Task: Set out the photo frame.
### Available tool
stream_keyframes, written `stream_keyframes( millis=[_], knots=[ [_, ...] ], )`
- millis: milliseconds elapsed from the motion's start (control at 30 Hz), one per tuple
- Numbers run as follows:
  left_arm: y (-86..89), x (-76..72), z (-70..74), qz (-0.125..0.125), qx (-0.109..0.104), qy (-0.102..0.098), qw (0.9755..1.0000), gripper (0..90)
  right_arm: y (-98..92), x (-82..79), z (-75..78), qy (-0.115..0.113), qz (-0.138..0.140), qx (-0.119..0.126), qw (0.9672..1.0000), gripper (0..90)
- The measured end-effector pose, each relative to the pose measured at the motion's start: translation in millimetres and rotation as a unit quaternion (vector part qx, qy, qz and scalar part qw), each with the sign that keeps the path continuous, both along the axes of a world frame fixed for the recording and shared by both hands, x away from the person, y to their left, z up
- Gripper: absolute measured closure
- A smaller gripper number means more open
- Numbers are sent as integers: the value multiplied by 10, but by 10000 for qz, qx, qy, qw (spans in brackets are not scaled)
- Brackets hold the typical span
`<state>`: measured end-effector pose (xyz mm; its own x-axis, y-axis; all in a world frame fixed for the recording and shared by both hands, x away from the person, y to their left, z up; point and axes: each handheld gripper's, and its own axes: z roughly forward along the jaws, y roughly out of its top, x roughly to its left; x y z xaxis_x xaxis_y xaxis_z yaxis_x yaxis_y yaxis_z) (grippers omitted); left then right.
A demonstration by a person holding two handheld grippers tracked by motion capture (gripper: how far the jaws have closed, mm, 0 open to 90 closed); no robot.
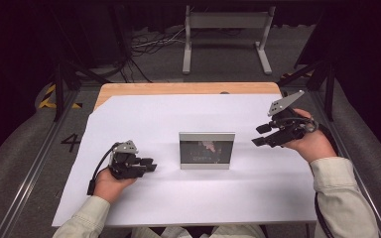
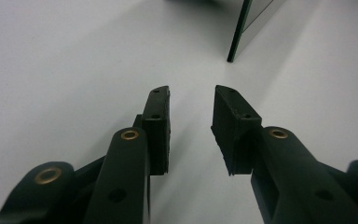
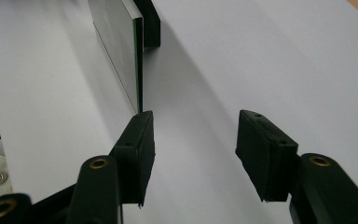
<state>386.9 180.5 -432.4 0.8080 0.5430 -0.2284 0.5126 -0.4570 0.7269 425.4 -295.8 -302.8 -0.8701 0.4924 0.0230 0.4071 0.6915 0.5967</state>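
I see the picture frame (image 1: 207, 150) standing upright at the centre of the high view, on the white sheet (image 1: 193, 198) that covers most of the table (image 1: 178, 89). Its glass face is turned toward the bottom of the frame and carries a dark reflection. In the left gripper view its edge (image 2: 237, 37) appears at the upper right; in the right gripper view the frame (image 3: 121, 42) runs down from the top left, with a black stand (image 3: 150, 23) behind it.

My left claw (image 1: 151, 165) sits at lower left of centre, low over the sheet, pointing toward the frame but apart from it. Its jaws stand partly open with nothing between them; the left gripper view shows bare white sheet in the gap (image 2: 191, 126).

My right claw (image 1: 260, 135) is held at the right of the frame, raised, tips aimed toward the frame's right edge. Its jaws stand wide apart and empty (image 3: 193, 154); the frame's near corner lies just beyond one pad.

The sheet is smooth and unmarked. A strip of light wood shows along the table's far edge at upper centre. Grey floor (image 1: 20, 148) surrounds the table. A white metal stand (image 1: 226, 34) occupies the top centre, with cables (image 1: 149, 44) to its left. Yellow-black tape (image 1: 47, 99) marks the floor at left.
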Motion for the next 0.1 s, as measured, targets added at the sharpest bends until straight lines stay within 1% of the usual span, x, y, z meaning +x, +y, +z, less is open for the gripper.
stream_keyframes(
  millis=[100],
  knots=[
    [5, 3, -3, 28, -3, -28, 10000, 643, -11, -24, -31, -43, -7, 56, 10000, 458]
  ],
)
